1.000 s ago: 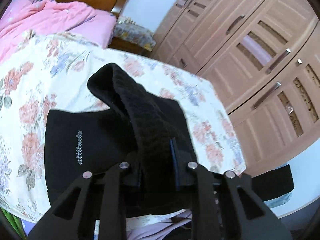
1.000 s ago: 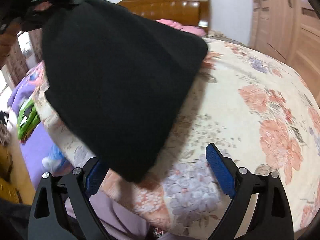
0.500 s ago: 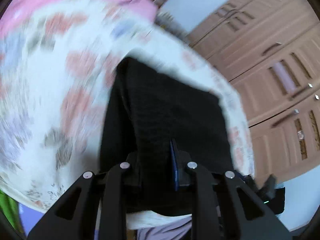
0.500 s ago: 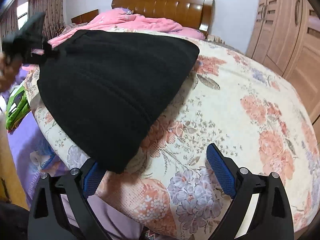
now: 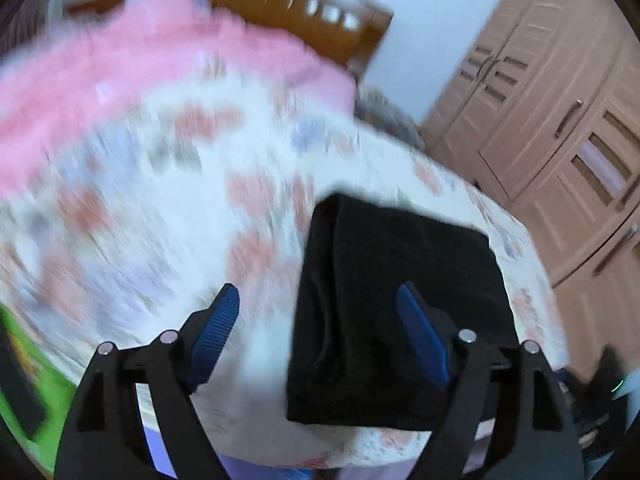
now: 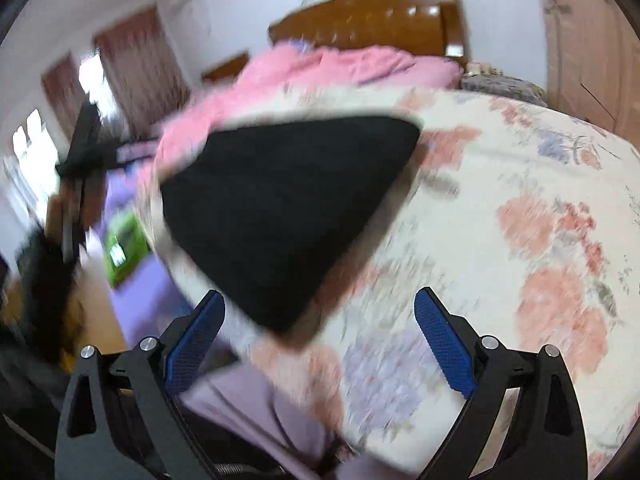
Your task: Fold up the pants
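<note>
The black pants (image 5: 400, 312) lie folded into a compact block on the floral bedspread (image 5: 160, 208) near the bed's front edge. My left gripper (image 5: 318, 300) is opening, its blue pads spread wide; the right pad hangs over the fold, and neither pad presses the cloth. In the right wrist view the same folded pants (image 6: 288, 208) lie flat ahead and to the left. My right gripper (image 6: 318, 308) stands open above the bed edge with nothing held. The left gripper (image 6: 84, 152) shows as a dark blur at the far left.
A pink quilt (image 5: 120, 80) is bunched at the headboard (image 6: 380, 20). Wooden wardrobe doors (image 5: 560, 140) stand to the right of the bed. A green object (image 6: 124, 240) lies on purple fabric beside the bed. Both views are motion-blurred.
The left gripper laid the pants' folded layer down on the bed and let go, its jaws spreading wide. The right gripper stayed open and drew back slightly upward.
</note>
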`<state>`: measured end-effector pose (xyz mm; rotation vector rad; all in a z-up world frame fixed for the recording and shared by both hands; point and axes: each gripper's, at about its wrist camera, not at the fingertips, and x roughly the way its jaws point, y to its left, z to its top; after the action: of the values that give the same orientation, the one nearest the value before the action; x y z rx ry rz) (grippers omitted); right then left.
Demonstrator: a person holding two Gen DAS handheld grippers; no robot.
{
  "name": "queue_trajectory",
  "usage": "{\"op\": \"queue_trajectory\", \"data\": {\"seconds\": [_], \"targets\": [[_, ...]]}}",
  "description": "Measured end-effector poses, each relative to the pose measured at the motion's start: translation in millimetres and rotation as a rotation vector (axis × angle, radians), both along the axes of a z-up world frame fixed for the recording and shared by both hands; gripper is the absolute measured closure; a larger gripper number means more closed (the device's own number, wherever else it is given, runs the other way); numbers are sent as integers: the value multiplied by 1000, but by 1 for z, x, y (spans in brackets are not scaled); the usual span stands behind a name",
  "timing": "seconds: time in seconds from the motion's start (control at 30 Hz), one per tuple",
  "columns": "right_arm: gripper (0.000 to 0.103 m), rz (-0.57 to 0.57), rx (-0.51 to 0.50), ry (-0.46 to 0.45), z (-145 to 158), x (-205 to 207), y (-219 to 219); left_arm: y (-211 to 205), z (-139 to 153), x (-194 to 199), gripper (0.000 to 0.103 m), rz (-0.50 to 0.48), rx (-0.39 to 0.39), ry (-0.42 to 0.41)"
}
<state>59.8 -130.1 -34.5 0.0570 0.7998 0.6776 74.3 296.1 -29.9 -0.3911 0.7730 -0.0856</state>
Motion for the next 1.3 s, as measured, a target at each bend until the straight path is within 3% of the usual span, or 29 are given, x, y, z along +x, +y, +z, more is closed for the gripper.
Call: {"op": "queue_trajectory", "data": {"seconds": [0.1,0.2,0.27,0.37,0.47,0.53,0.6,0.67,0.77,0.83,0.93,1.07,1.1,1.17,1.3], "targets": [[11,-84,23,-41,22,37,4,-51,35,-6,11,-148,101,-90],[11,-52,11,-56,27,68,40,-99,39,9,9,-267,154,-94],[11,-42,-4,-55,25,79,61,-130,30,34,9,-323,178,-43],[11,-48,-78,-50,23,98,92,-145,-3,60,9,-369,180,86],[11,-23,-107,-11,12,127,111,-139,-36,58,10,-324,264,150],[11,42,-176,28,-10,145,129,-126,-51,48,11,-335,246,116],[6,14,-272,42,-30,158,135,-121,-58,41,11,-340,243,77],[6,-15,-149,104,-35,170,120,-121,-63,39,11,-341,258,64],[6,-47,-193,91,-28,167,123,-119,-62,44,10,-342,241,68],[6,-89,-218,35,-13,160,128,-119,-64,46,9,-343,240,63],[6,-24,-156,-28,5,148,142,-119,-64,46,9,-336,245,56],[6,84,-275,25,-22,149,166,-122,-64,43,7,-321,252,47],[6,88,-272,49,-28,153,163,-122,-64,43,7,-321,253,45],[7,52,-168,79,-21,157,142,-123,-58,40,7,-325,247,43],[7,33,-14,19,12,153,107,-124,-26,34,7,-349,233,6]]}}
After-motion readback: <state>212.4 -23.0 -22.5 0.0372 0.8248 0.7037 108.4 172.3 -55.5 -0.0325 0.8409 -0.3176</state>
